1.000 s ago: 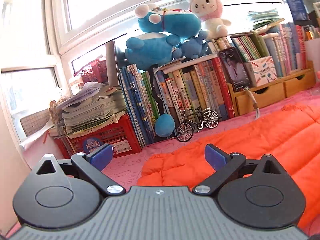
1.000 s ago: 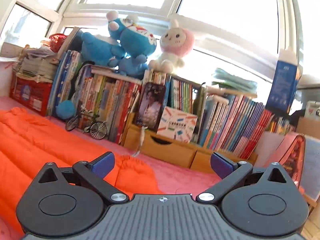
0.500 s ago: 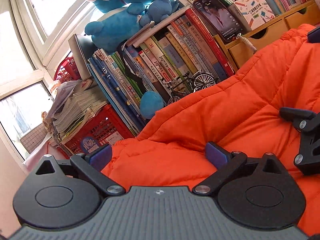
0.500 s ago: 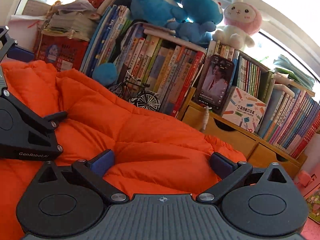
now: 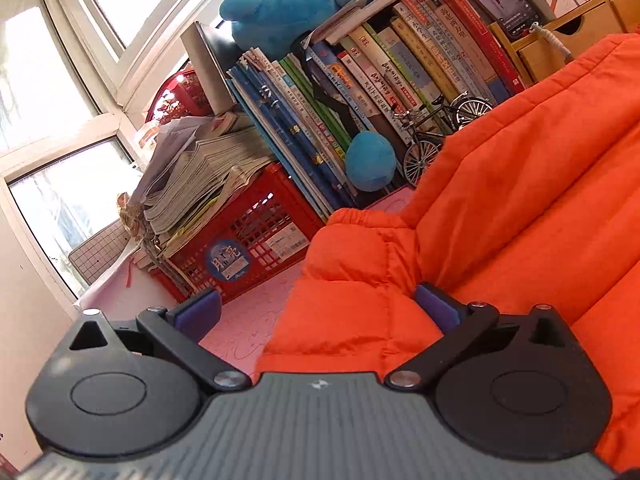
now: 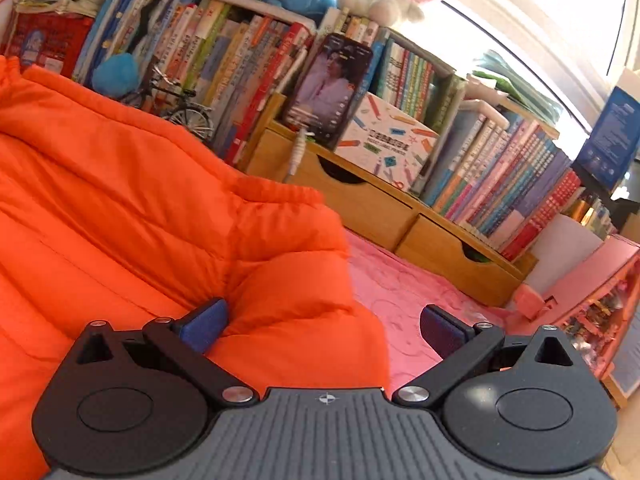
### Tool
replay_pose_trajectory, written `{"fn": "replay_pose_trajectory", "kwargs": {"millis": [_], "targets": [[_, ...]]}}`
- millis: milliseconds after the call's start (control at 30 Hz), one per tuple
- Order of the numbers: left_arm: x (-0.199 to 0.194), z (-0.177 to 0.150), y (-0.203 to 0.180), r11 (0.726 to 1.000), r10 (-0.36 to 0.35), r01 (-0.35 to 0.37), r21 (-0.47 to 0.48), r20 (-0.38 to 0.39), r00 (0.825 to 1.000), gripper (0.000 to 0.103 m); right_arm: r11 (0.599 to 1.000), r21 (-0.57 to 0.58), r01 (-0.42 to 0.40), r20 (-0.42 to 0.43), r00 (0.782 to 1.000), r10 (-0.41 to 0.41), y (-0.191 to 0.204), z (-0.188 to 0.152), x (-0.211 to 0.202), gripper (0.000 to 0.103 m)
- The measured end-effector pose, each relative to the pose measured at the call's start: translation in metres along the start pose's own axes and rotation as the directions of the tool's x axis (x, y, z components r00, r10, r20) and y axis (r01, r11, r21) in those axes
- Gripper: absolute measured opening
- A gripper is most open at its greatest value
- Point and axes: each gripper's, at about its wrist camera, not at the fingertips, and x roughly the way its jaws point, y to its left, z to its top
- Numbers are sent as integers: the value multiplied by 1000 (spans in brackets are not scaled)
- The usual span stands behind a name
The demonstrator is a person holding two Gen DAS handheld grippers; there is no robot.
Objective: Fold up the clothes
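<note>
An orange puffer jacket (image 5: 520,208) lies spread over a pink patterned surface (image 5: 244,320). In the left wrist view its left sleeve, with an elastic cuff (image 5: 352,216), runs toward me. My left gripper (image 5: 316,312) is open, its blue pads straddling the sleeve's near part. In the right wrist view the same jacket (image 6: 120,216) fills the left half. My right gripper (image 6: 324,324) is open around the puffy right sleeve end, the left pad against the fabric. Neither gripper holds the cloth.
Behind the jacket stand rows of books (image 5: 380,92), a red crate (image 5: 248,248) under a paper stack, a toy bicycle (image 5: 436,136), blue plush toys (image 5: 296,4), wooden drawers (image 6: 380,208) and a phone (image 6: 328,88). Bare pink surface (image 6: 404,288) lies right of the jacket.
Both grippers have spread outward and dropped lower, from over the jacket's middle to its two sleeve ends. The other gripper is no longer seen in either view. Both stay open.
</note>
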Motion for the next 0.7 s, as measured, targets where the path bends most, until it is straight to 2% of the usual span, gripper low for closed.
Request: {"fn": "replay_pose_trajectory", "kwargs": {"millis": [33, 100, 300, 400, 500, 567, 600, 667, 700], "targets": [[4, -3, 6, 1000, 8, -8, -4, -10, 1000, 103, 1000, 13, 22, -22, 1000, -21, -11, -5, 4, 102], [7, -10, 15, 1000, 19, -19, 6, -19, 1000, 103, 998, 62, 7, -71, 997, -2, -26, -11, 9, 102], [16, -12, 25, 995, 70, -68, 68, -28, 997, 103, 1000, 9, 27, -67, 997, -27, -17, -11, 7, 102], [21, -11, 30, 992, 87, -83, 94, -35, 996, 103, 999, 32, 9, -81, 997, -6, -21, -10, 9, 102], [6, 8, 43, 996, 82, -82, 40, -4, 997, 94, 999, 38, 7, -82, 997, -4, -21, -10, 10, 103], [-14, 25, 54, 999, -29, 30, -38, 43, 999, 94, 999, 36, 16, -70, 997, -13, -20, -10, 7, 103], [-24, 33, 60, 993, -84, 90, -74, 70, 994, 94, 998, 46, 33, -56, 998, -31, -20, -8, 4, 102], [-39, 51, 57, 969, -216, 227, -102, 106, 971, 94, 988, 138, 71, -13, 997, -70, -23, 0, -18, 100], [-47, 60, 56, 949, -281, 295, -114, 125, 952, 94, 976, 212, 39, 43, 998, -50, -26, 5, -35, 100]]}}
